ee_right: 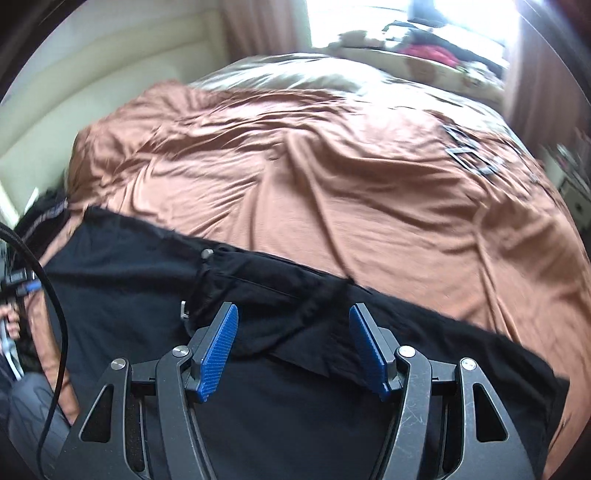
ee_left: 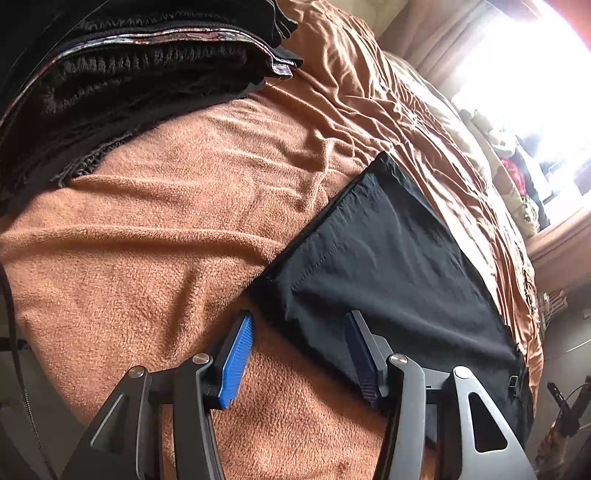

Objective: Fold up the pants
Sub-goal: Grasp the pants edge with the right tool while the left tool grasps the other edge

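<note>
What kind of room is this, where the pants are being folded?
Most likely a bedroom. The black pants lie on a bed with a rumpled orange blanket, a cream padded headboard stands behind it, and curtains hang at a bright window.

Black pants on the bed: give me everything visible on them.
The black woven-fabric pants lie flat on the orange fleece blanket, with a stitched seam and a straight edge. In the right wrist view the pants show a metal button and a rumpled waistband. Both grippers' blue-padded jaws stand open over the cloth, clamping nothing. Apart from them, a stack of dark folded clothes.
</note>
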